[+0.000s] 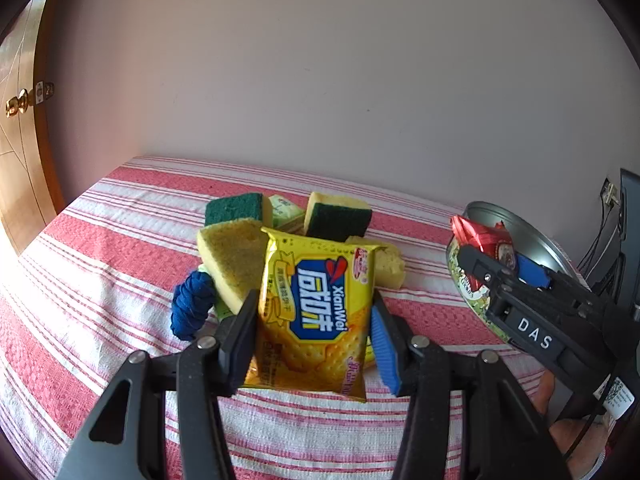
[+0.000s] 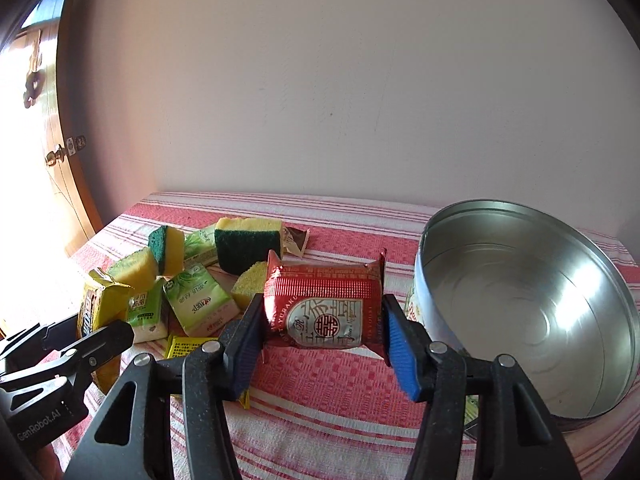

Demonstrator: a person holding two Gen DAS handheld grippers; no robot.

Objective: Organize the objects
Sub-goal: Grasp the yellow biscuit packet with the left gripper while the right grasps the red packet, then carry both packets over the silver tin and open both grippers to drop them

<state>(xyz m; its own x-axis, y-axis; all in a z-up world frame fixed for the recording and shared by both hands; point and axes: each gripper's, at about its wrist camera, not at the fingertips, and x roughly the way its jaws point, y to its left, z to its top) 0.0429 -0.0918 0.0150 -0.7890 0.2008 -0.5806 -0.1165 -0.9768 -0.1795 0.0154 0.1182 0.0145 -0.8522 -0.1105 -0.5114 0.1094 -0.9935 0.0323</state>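
My left gripper (image 1: 314, 320) is shut on a yellow XianWei cracker packet (image 1: 316, 312) and holds it above the striped cloth, in front of a pile of sponges. My right gripper (image 2: 324, 320) is shut on a red snack packet (image 2: 326, 304) just left of an empty round metal tin (image 2: 532, 312). In the left wrist view the right gripper (image 1: 480, 256) holds the red packet (image 1: 484, 236) over the tin's rim (image 1: 532, 232). In the right wrist view the left gripper (image 2: 96, 328) with the yellow packet (image 2: 100, 308) shows at the left.
Yellow-and-green sponges (image 2: 244, 244), green tissue packs (image 2: 196, 300) and a small brown sachet (image 2: 296, 240) lie in a pile on the red-and-white striped cloth (image 2: 320, 412). A blue knotted rope toy (image 1: 192, 304) lies left of the pile. A wall stands close behind; a wooden door (image 1: 20, 152) is at left.
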